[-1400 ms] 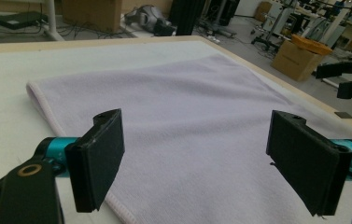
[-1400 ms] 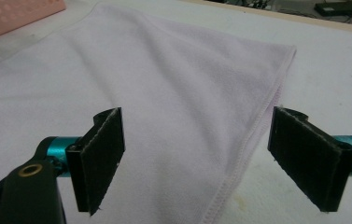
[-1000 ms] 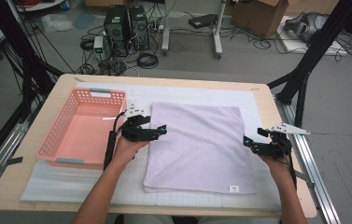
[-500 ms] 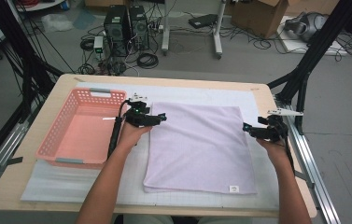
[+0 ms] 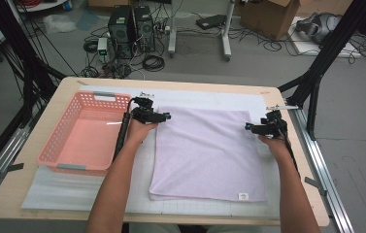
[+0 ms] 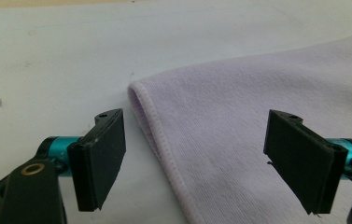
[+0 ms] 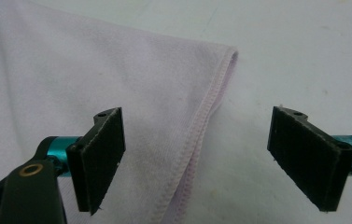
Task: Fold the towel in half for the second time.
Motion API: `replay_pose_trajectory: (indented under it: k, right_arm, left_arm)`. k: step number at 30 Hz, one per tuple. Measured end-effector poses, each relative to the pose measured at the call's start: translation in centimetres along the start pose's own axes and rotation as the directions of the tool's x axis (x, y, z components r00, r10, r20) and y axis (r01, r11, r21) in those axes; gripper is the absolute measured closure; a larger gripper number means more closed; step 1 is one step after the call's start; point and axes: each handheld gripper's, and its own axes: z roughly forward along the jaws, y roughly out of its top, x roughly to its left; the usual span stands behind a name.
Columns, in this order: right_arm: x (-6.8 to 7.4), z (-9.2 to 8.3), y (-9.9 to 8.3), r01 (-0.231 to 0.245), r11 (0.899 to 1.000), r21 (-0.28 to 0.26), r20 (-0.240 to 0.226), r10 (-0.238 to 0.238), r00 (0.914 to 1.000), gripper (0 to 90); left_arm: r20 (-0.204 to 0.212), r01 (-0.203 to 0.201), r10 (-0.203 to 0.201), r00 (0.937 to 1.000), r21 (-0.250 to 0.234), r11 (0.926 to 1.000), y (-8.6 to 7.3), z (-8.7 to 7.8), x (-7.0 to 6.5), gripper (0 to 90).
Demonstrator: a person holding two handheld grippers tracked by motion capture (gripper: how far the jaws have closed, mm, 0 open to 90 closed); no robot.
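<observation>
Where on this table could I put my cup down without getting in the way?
The white mat is bare in front of the pink basket, left of the lilac towel, and in a strip behind the towel. The basket itself looks bare inside. It is crowded at the towel's far corners, where the left gripper and right gripper hover open.

Both tongs, left [image 5: 163, 116] and right [image 5: 249, 127], moved forward to the towel's [image 5: 205, 155] far corners.
</observation>
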Motion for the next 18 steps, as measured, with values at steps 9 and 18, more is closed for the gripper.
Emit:
replay_pose_trajectory:
  k: [9, 18]
  right_arm:
    - [-0.2, 2.5, 1.2, -0.029, 0.999, 0.038, 0.010, 0.028, 0.9995, 18.0]
    - [0.5, 4.1, 2.0, -0.029, 0.997, 0.071, 0.069, 0.024, 0.9973, 27.8]
  left_arm:
    - [-0.038, 0.024, -0.023, 0.9990, 0.025, 0.9994, 0.0, 1.9, 0.9, 21.7]
    - [-0.101, -0.090, 0.096, 0.9902, 0.059, 0.9942, 0.3, 2.5, 0.2, 31.4]
